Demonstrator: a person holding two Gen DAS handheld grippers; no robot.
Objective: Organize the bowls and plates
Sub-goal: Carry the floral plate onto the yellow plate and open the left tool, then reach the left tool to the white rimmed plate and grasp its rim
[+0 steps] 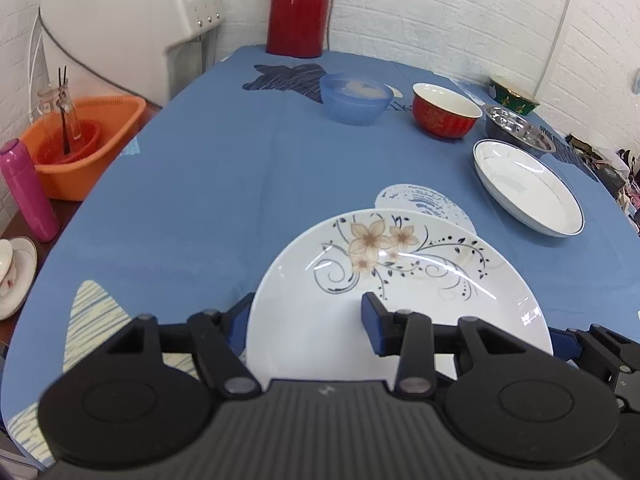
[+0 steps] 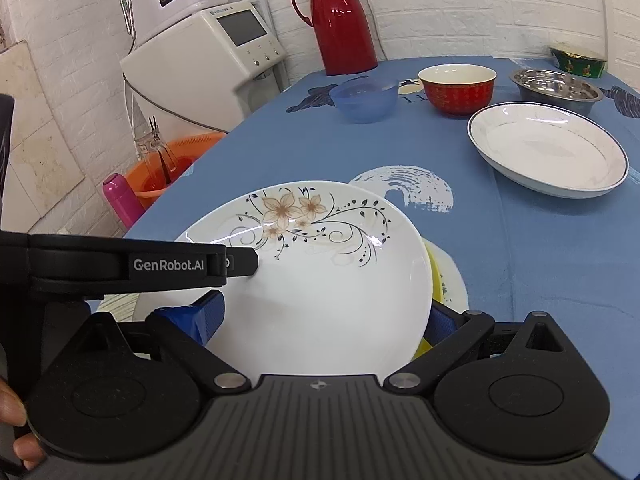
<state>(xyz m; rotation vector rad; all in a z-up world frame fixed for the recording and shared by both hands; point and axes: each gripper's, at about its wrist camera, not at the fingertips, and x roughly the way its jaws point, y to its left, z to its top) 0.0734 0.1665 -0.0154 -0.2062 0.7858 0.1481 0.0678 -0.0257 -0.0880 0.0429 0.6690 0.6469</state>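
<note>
A white plate with a brown flower pattern (image 1: pixel 400 280) (image 2: pixel 320 264) is tilted over the blue tablecloth at the near edge. My left gripper (image 1: pixel 306 320) is turned on its side and shut on the plate's rim, with one finger (image 2: pixel 244 262) on top and the other under the left edge. My right gripper (image 2: pixel 324 316) is open wide, its fingers mostly hidden beneath the plate. A yellow and pale dish (image 2: pixel 438 276) peeks out under the plate's right side. Further back are a blue-rimmed white plate (image 1: pixel 528 186) (image 2: pixel 548 152), a blue plastic bowl (image 2: pixel 364 100), a red bowl (image 2: pixel 458 90), a steel bowl (image 2: pixel 556 90) and a green bowl (image 2: pixel 578 60).
A red thermos jug (image 2: pixel 344 24) stands at the table's far edge by the white brick wall. Left of the table are a white machine (image 2: pixel 224 52), an orange basin (image 1: pixel 84 140), a pink bottle (image 1: pixel 28 192) and a cup on a saucer (image 1: pixel 12 272). A hand (image 2: pixel 16 420) shows at the lower left.
</note>
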